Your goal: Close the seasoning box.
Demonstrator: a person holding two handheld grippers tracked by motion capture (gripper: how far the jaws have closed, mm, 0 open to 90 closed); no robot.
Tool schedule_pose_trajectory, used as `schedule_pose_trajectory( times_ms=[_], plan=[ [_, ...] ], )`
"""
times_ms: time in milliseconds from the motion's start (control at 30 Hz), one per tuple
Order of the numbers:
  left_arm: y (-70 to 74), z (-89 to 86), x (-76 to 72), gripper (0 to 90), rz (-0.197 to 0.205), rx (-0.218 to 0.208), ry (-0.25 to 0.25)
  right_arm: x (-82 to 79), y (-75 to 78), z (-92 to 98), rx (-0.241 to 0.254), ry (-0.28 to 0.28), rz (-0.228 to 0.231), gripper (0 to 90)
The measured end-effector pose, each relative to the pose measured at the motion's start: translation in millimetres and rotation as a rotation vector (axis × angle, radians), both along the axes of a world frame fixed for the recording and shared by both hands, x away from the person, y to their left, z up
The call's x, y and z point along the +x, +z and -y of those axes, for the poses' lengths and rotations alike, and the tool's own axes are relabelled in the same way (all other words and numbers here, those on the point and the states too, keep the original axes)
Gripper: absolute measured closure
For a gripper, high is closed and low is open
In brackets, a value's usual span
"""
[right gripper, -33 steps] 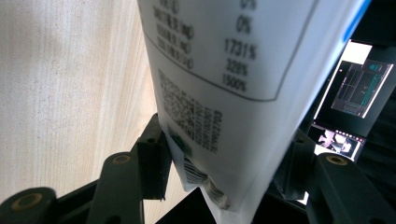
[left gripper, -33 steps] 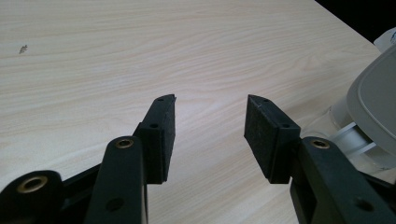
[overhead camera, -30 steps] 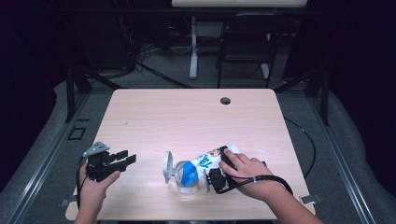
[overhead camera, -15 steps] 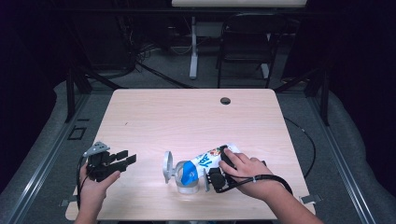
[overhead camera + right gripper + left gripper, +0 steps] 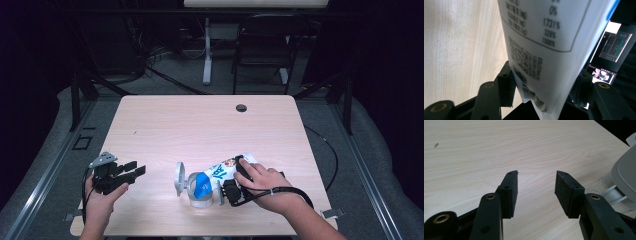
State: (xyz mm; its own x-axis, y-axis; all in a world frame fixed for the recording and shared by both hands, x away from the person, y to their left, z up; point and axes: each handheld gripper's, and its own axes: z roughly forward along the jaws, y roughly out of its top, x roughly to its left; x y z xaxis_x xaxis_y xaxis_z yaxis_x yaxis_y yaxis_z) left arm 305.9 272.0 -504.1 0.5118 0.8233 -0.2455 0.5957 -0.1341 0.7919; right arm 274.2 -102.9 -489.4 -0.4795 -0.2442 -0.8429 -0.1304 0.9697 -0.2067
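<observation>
A white pouch (image 5: 220,171) with blue and red print lies tilted on the table, its low end over a clear container (image 5: 200,197) whose grey lid (image 5: 179,179) stands open. My right gripper (image 5: 227,189), under the person's hand, is shut on the pouch. In the right gripper view the printed white pouch (image 5: 544,37) sits pinched in my right gripper (image 5: 545,71). My left gripper (image 5: 136,168) rests near the table's front left, open, well to the left of the container. Nothing lies between the jaws of my left gripper (image 5: 536,173), and the grey lid (image 5: 626,175) shows at the right edge.
The light wooden table (image 5: 200,125) has a round dark cable hole (image 5: 241,107) near its far edge. A chair (image 5: 262,45) and a desk leg (image 5: 207,50) stand beyond it. A lit screen (image 5: 615,45) shows behind the pouch. A black cable (image 5: 325,150) trails off the right side.
</observation>
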Motion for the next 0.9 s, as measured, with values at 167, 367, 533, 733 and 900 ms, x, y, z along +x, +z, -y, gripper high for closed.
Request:
schedule_pose_trajectory(
  times_ms=[167,367,533,733,900],
  plan=[
    [-0.1,0.0,0.0,53.7,-0.001,-0.001,-0.002,0.1,0.2,-0.1,-0.002,0.001,-0.001,47.2],
    [-0.6,-0.3,0.1,53.6,-0.002,-0.001,0.003,0.2,0.5,-0.2,-0.003,0.002,-0.003,47.2],
    [-0.5,-1.0,0.1,53.6,-0.001,-0.003,0.004,0.1,0.6,-0.4,-0.007,0.006,0.000,47.2],
    [-0.4,-0.7,0.0,53.6,0.000,-0.004,0.004,0.1,0.7,-0.5,-0.008,0.011,0.001,47.2],
    [0.0,-1.1,-0.2,53.6,-0.002,-0.006,0.001,-0.4,1.1,-0.9,-0.017,0.014,0.006,47.3]
  ],
)
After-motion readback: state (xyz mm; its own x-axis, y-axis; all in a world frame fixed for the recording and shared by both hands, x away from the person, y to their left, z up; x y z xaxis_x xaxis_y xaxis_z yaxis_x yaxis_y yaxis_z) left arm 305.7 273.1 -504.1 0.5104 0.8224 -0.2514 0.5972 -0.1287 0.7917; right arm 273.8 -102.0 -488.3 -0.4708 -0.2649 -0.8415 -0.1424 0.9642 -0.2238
